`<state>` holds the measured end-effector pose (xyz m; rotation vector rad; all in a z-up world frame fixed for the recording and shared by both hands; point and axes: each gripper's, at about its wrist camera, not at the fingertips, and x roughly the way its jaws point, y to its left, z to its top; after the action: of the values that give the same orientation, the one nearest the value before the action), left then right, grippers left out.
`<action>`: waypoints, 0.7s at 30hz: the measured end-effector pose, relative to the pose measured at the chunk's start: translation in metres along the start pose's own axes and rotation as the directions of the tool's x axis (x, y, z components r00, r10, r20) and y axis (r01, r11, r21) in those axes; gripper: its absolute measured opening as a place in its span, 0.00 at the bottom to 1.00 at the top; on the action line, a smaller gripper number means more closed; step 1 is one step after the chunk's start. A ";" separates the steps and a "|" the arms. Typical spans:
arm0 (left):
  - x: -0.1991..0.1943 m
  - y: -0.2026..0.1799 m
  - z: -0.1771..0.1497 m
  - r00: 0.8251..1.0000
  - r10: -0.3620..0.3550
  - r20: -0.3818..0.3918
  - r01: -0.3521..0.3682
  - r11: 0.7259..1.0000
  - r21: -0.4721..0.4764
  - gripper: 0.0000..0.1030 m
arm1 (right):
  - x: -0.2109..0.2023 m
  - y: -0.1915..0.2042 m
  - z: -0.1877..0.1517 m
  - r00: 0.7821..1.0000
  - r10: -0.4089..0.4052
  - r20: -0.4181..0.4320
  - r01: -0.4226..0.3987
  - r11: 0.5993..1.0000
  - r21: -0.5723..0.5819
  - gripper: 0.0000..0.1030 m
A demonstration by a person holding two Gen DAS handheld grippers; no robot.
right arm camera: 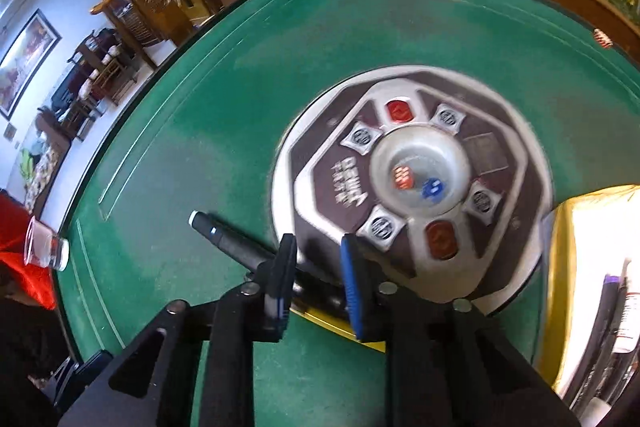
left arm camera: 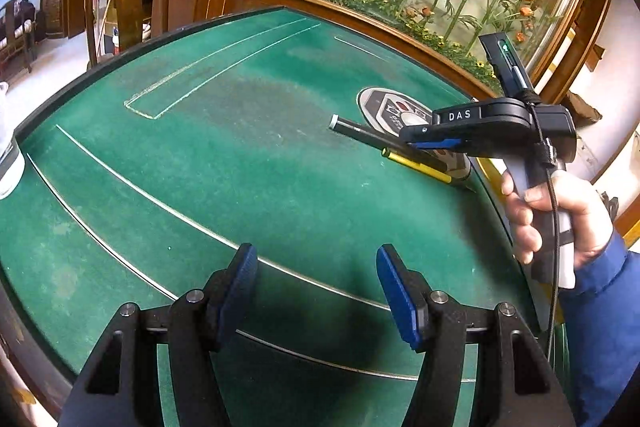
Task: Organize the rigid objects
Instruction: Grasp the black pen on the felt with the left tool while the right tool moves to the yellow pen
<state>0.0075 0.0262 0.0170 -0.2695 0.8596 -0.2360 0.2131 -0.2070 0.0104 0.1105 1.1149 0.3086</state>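
A black pen (left arm camera: 360, 131) (right arm camera: 228, 239) lies on the green felt table (left arm camera: 240, 167) against the round control panel (left arm camera: 384, 103) (right arm camera: 500, 147). Right beside it lies a yellow pen (left arm camera: 416, 165) (right arm camera: 324, 321). My right gripper (left arm camera: 412, 143) (right arm camera: 318, 247) is down over the black pen, which runs slantwise between its narrowed jaws. A gap still shows beside the pen, so the pads do not clamp it. My left gripper (left arm camera: 317, 255) hovers open over bare felt at the near side, with nothing between its fingers.
The panel's clear dome holds a red die (right arm camera: 404, 177) and a blue one (right arm camera: 432, 187). A drinking glass (right arm camera: 44, 245) stands at the table's left edge. A gold-lined container (right arm camera: 560, 267) sits at the right. A hand (left arm camera: 560, 219) in a blue sleeve holds the right gripper.
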 end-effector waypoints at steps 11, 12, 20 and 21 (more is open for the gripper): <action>-0.005 -0.001 -0.002 1.000 0.028 0.011 -0.028 0.999 0.028 0.64 | -0.024 0.027 -0.071 0.991 0.103 -0.081 -0.108 0.992 -0.059 0.21; -0.008 -0.003 -0.003 1.000 0.027 0.015 -0.028 0.999 0.043 0.64 | -0.030 0.026 -0.078 0.989 0.132 -0.070 -0.136 0.989 -0.052 0.21; -0.015 -0.054 0.004 1.000 0.008 0.001 -0.007 0.926 0.376 0.64 | -0.089 -0.011 -0.096 0.969 0.080 0.232 -0.086 0.996 0.016 0.21; -0.013 -0.061 0.004 1.000 0.000 -0.019 0.008 0.906 0.422 0.64 | -0.092 -0.020 -0.097 0.964 0.089 0.250 -0.101 0.994 0.035 0.21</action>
<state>-0.0039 -0.0268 0.0486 0.1383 0.8045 -0.4223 0.0930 -0.2599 0.0422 0.2392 0.8697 0.3446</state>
